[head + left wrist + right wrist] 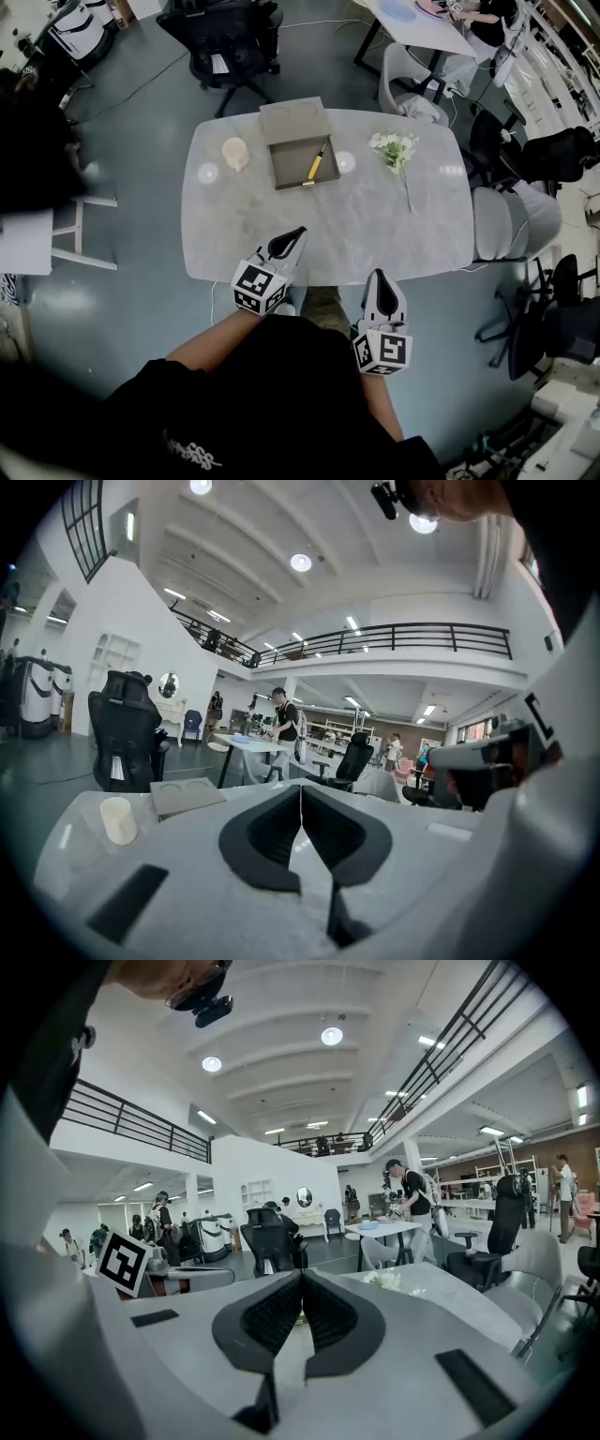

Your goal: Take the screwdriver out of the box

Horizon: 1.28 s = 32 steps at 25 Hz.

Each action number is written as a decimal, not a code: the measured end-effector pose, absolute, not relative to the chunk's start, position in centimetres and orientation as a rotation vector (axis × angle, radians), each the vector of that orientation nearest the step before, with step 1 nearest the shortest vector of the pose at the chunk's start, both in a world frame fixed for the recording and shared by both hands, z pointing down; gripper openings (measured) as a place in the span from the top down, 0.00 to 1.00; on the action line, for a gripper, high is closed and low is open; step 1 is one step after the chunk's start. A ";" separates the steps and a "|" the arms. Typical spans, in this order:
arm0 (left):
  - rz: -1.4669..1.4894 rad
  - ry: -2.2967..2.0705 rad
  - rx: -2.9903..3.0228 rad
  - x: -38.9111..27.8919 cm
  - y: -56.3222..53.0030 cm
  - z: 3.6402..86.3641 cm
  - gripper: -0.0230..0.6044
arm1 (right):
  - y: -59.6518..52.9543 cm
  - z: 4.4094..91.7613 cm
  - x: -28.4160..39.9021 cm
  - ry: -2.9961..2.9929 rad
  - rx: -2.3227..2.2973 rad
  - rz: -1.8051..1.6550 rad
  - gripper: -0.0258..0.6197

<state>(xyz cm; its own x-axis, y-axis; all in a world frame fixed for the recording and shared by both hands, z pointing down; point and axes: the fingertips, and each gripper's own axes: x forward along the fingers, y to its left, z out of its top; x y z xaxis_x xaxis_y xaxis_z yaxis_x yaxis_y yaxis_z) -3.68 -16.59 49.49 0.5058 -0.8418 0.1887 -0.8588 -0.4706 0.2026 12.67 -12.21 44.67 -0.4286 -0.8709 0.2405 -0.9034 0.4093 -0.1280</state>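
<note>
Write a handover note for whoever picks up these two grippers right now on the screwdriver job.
Left gripper: fingers shut, empty, over the near edge of the table.
Right gripper: fingers shut, empty, at that same edge.
Screwdriver: yellow handle, lying in the open box on the far side; lid behind it.
Done: box is open.
Left: reach in, grip the screwdriver, lift it out.

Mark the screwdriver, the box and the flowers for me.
Screwdriver (316, 164), head view, yellow handle.
Box (287, 166), head view, bare floor, left half.
Flowers (393, 147), head view, white blooms.
</note>
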 end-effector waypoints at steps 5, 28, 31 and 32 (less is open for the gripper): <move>0.186 -1.471 2.409 -2.5 -23.3 52.6 0.94 | -19.4 46.9 14.6 -2.515 1.533 0.449 0.94; 0.626 -1.502 2.035 -4.7 -44.1 72.1 0.88 | -36.1 54.8 15.5 -2.563 1.137 0.714 0.94; 0.679 -1.516 2.025 -5.1 -46.0 73.7 0.78 | -36.9 55.2 15.2 -2.579 1.090 0.709 0.94; 0.694 -1.514 2.011 -5.2 -46.4 74.3 0.76 | -37.1 55.4 15.1 -2.582 1.077 0.710 0.94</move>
